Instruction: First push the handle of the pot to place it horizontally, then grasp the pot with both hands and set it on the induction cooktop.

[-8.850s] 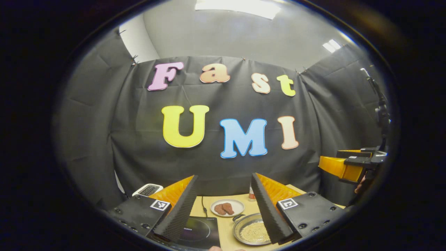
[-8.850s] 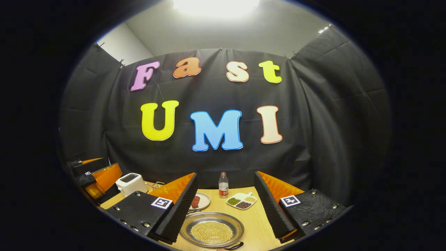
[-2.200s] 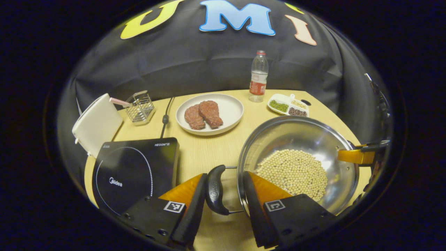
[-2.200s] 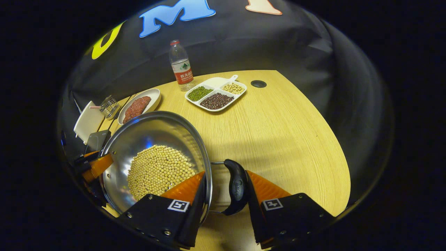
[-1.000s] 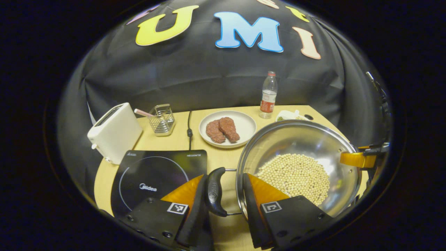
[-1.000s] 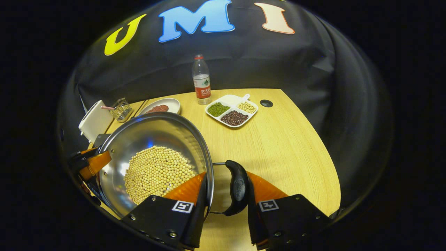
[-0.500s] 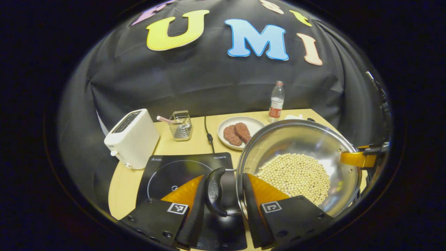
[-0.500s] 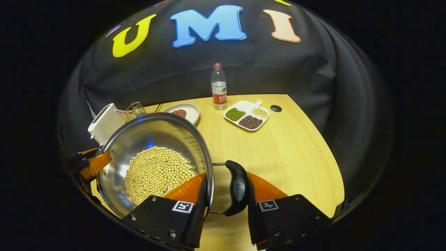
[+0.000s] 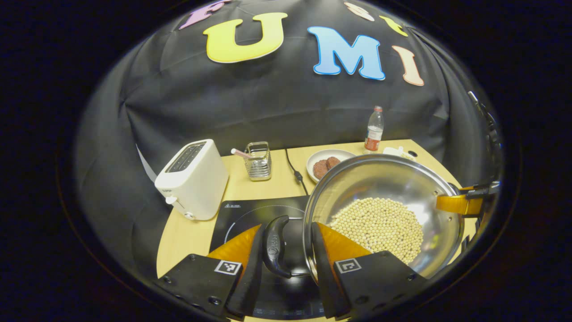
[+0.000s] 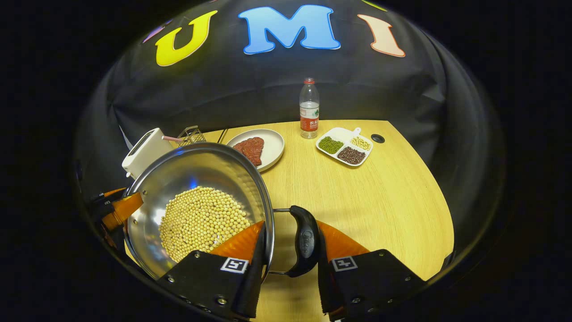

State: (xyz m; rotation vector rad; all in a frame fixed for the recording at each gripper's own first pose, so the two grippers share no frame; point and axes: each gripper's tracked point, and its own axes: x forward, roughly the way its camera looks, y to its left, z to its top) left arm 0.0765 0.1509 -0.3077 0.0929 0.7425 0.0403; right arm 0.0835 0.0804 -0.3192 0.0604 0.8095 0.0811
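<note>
- Left tongs [image 9: 283, 268]: the fingers straddle the pot's left handle [image 9: 273, 245] and the rim beside it, one outside the black grip, the other inside the pot wall. They look clenched on the handle and rim.
- Right tongs [image 10: 289, 267]: the same hold, mirrored, on the right handle [image 10: 305, 239], fingers closed across grip and rim.
- The pot [image 9: 384, 188], carrying a bed of pale beans [image 9: 377, 223], hangs between the two tongs, its handle-to-handle axis running from one to the other.
- The induction cooktop [image 9: 250, 213] lies below and to the left of the pot; the left handle is already over the black glass, so the left hand leads. My guess: carry on leftward, then lower level.
- Beyond on the tabletop [image 10: 357, 192]: toaster [image 9: 193, 179], plate of meat [image 10: 259, 150], water bottle [image 10: 308, 109].
</note>
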